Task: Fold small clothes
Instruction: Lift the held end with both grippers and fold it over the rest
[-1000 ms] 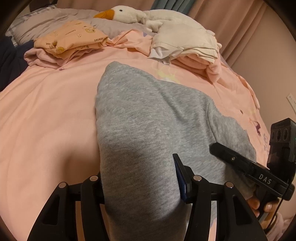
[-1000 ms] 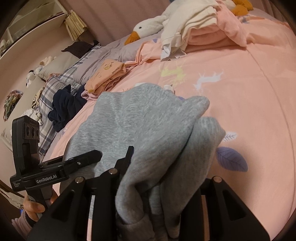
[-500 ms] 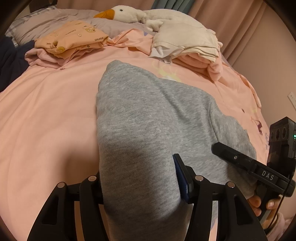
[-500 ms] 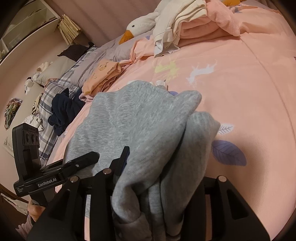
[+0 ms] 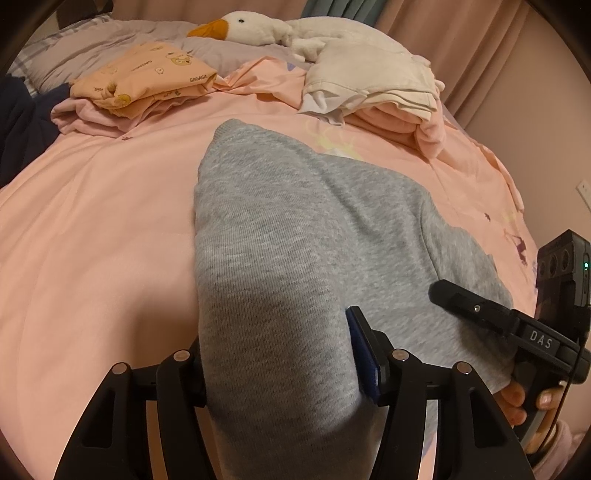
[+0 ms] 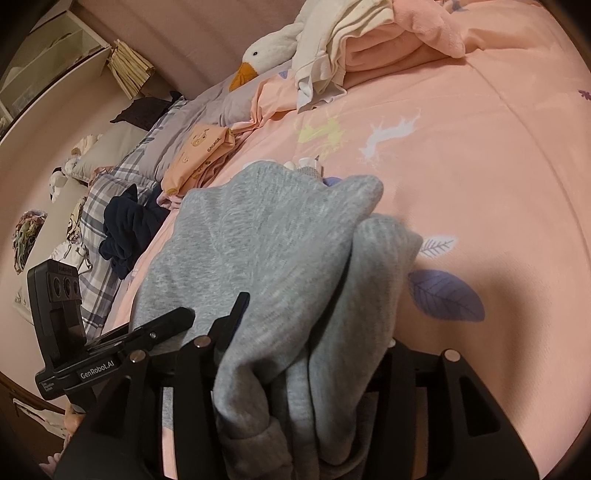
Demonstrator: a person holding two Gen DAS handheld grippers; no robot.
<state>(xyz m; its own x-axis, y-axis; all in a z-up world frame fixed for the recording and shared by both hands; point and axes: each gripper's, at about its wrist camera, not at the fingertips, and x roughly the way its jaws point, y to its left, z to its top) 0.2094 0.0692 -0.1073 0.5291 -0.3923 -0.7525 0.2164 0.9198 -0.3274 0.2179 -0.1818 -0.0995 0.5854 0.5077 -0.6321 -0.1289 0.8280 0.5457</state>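
A grey knit garment (image 5: 295, 221) lies folded on the pink bed sheet (image 5: 92, 221), and both grippers hold its near edge. My left gripper (image 5: 273, 332) is shut on a thick fold of it, its blue pad (image 5: 364, 354) pressed against the cloth. In the right wrist view the bunched grey garment (image 6: 266, 229) sits between the fingers of my right gripper (image 6: 314, 325). Those jaws are opening and the cloth lies loosely in the gap. The far finger is hidden behind the fabric. Each gripper shows in the other's view, held by a hand (image 5: 517, 402).
At the head of the bed lie a folded orange printed garment (image 5: 147, 74), a stack of white and pink clothes (image 5: 369, 81) and a goose plush (image 5: 247, 27). Dark navy clothes (image 6: 129, 225) sit on a plaid pillow (image 6: 99, 206) at the left. A shelf (image 6: 37, 55) stands beyond.
My right gripper's fingers have spread wider around the grey cloth, and its view has rolled slightly. The left gripper and its fold have stayed put.
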